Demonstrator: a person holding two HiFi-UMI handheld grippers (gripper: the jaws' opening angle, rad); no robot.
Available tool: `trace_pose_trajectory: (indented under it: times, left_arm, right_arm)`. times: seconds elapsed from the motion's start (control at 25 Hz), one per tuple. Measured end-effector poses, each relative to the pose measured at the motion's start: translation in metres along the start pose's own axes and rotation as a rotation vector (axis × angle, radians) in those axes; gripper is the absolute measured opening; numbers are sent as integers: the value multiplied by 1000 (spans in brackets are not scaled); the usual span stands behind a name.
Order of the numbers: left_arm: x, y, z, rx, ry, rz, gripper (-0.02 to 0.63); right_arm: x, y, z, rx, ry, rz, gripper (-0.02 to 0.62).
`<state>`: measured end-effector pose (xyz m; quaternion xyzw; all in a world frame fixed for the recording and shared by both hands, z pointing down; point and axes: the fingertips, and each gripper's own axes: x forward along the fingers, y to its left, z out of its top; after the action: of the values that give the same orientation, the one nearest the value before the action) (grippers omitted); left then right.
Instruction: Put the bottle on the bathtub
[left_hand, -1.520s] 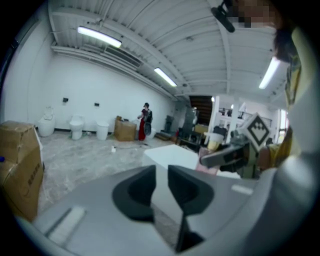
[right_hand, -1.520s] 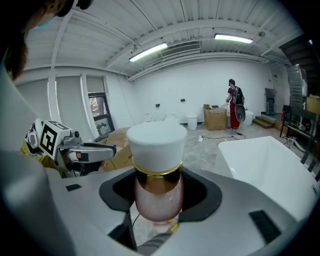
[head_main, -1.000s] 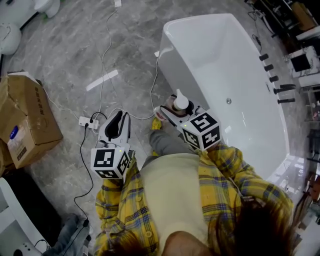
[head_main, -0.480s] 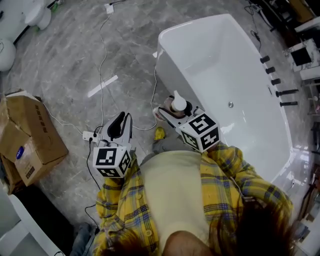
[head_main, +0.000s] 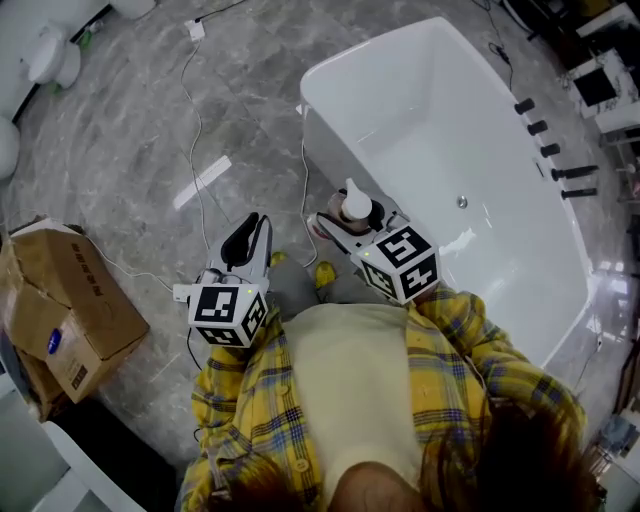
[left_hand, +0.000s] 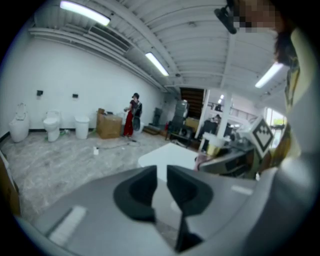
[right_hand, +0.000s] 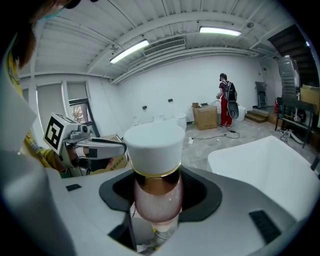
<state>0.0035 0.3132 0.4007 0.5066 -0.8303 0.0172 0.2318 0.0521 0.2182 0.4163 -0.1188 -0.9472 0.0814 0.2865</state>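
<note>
A pink bottle (right_hand: 154, 192) with a white cap and gold collar stands upright between the jaws of my right gripper (right_hand: 156, 200), which is shut on it. From the head view the bottle (head_main: 356, 208) and right gripper (head_main: 345, 222) hover beside the near rim of the white bathtub (head_main: 440, 120). My left gripper (head_main: 244, 243) is held over the marble floor, left of the tub. In the left gripper view its jaws (left_hand: 161, 192) are nearly together with nothing between them, and the bathtub (left_hand: 167, 157) lies ahead.
Cables and a power strip (head_main: 180, 293) trail across the grey marble floor. A cardboard box (head_main: 60, 315) sits at the left. Black tap fittings (head_main: 560, 172) line the tub's far side. A person (right_hand: 226, 105) stands far off by boxes. Toilets (left_hand: 51, 127) line the wall.
The head view has shifted, so the tub and floor slide up and left. Both grippers keep their pose; the left one edges slightly forward. The bottle stays gripped.
</note>
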Motion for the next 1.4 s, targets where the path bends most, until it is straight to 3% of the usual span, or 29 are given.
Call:
trace_pose_trajectory:
  times: [0.2, 0.6, 1.4]
  left_arm:
    - [34, 9, 18, 5, -5, -112, 63]
    - [105, 43, 62, 102, 48, -289, 63]
    - [193, 106, 91, 148, 119, -526, 63]
  right_arm:
    - [10, -16, 13, 34, -25, -49, 221]
    - [48, -56, 53, 128, -48, -185, 221]
    - [105, -118, 109, 236, -85, -439, 221]
